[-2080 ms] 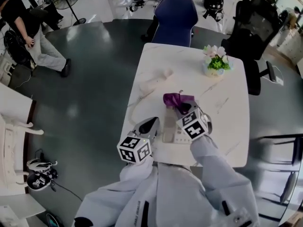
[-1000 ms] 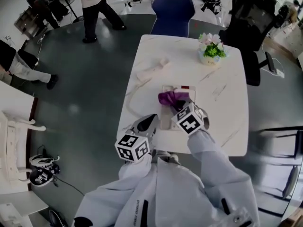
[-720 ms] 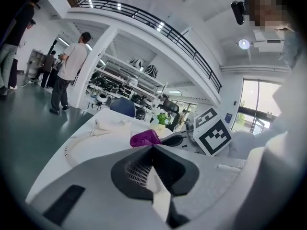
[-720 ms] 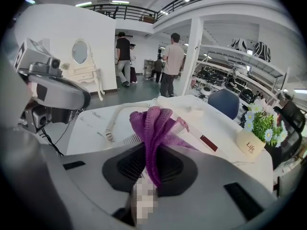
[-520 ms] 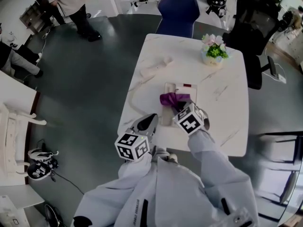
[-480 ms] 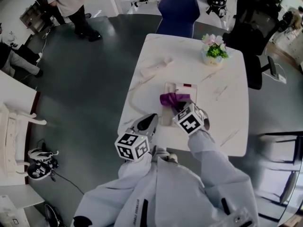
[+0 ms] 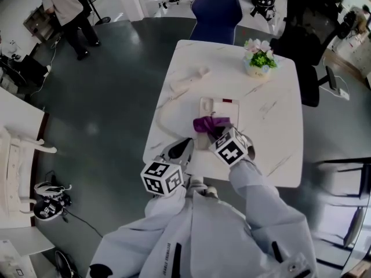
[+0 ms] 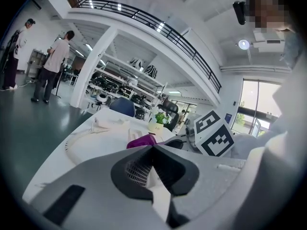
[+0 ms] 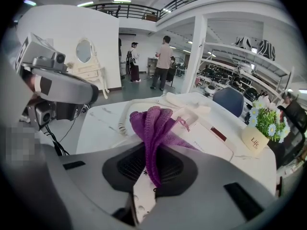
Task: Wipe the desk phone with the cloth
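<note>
The right claw [image 7: 214, 133] gripped the purple cloth [image 7: 205, 123] against the phone [image 7: 223, 105], near the desk's [image 7: 272, 133] near edge. Wiping seemed underway, and the next move looked like dragging it farther across. The left claw [image 7: 180, 150] sat closed and empty.

2 hand-held grippers [image 7: 185, 146] [image 7: 216, 132], jaws together

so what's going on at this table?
A person works with a gripper in each hand. The right tongs are shut on a purple cloth, held at the near end of the desk phone on the white table. The handset lies off the base, farther along the table. The left tongs are shut and empty, by the table's near edge.
</note>
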Action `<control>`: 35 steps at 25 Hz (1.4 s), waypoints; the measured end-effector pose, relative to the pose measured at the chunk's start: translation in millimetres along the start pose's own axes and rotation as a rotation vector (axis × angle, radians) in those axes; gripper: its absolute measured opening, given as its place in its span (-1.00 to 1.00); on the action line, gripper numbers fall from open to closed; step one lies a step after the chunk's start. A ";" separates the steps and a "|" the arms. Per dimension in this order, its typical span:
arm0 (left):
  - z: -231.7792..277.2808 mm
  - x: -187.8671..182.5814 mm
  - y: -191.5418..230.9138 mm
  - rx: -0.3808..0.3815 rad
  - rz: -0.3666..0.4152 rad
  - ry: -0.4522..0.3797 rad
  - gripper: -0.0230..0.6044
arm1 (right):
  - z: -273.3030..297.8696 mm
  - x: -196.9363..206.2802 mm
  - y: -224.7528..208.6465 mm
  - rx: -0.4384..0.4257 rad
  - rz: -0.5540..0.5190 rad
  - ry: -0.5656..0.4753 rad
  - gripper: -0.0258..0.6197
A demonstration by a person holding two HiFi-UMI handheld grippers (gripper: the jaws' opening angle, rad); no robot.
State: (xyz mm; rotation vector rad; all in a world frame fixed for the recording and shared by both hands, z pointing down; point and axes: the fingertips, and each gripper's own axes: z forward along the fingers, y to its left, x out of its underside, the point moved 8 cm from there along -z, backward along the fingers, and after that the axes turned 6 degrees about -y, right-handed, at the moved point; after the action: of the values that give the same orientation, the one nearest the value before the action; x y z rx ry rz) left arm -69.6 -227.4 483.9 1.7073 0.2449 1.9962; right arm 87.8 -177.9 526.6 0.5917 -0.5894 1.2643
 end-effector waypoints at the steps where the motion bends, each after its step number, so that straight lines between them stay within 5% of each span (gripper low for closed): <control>1: -0.6 0.7 -1.3 0.003 -0.001 0.001 -0.93 | -0.7 1.2 0.9 0.000 -0.002 0.004 -0.80; 35: -29.1 11.2 -22.5 -0.054 -0.006 -0.028 -0.94 | -17.6 21.7 38.8 -0.101 -0.025 0.039 -0.80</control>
State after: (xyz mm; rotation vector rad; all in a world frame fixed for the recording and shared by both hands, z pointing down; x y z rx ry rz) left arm -92.9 -197.4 477.9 1.6979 0.1843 1.9552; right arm 55.6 -143.1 532.4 0.4882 -0.6074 1.2126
